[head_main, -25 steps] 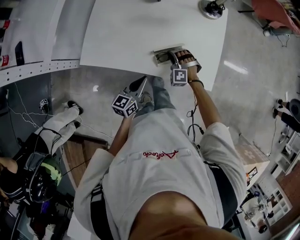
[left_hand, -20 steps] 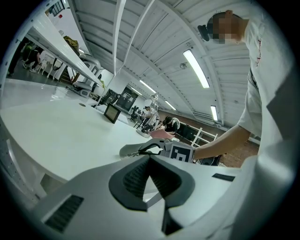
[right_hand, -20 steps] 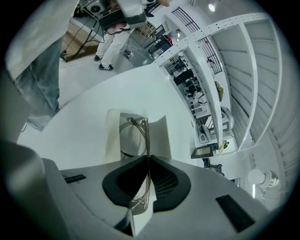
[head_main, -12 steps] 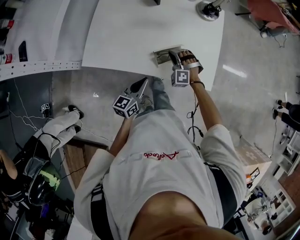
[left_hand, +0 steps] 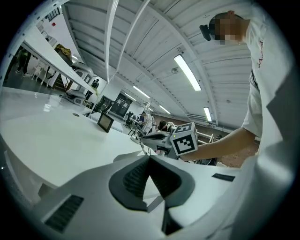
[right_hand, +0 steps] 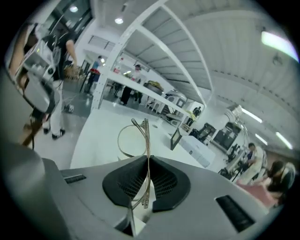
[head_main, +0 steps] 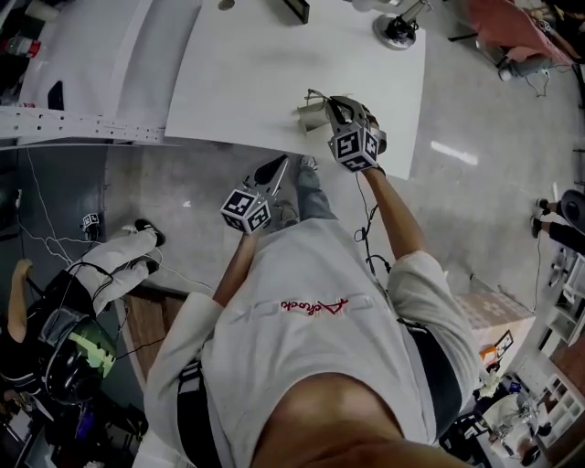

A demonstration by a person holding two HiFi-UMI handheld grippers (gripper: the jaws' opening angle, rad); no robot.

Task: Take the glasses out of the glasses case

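Observation:
Thin gold-rimmed glasses [right_hand: 132,138] stand edge-on between the pads of my right gripper [right_hand: 148,158], which is shut on their frame. In the head view the right gripper [head_main: 336,110] hangs just above the open grey glasses case [head_main: 309,113] near the white table's front edge, and the glasses' wire [head_main: 315,95] sticks out over it. My left gripper [head_main: 274,170] is held lower, in front of the table edge. In its own view the left gripper [left_hand: 149,160] is shut with nothing between the pads, and it faces the right gripper's marker cube [left_hand: 186,139].
The white table [head_main: 247,73] carries a small dark screen [head_main: 296,9] and a round stand base [head_main: 398,27] at its far side. A second person [head_main: 110,265] stands on the grey floor at the lower left. A long white bench [head_main: 64,123] runs along the left.
The right gripper has risen off the case with the glasses in it and has rolled, so its marker cube now faces differently. The left gripper has hardly moved.

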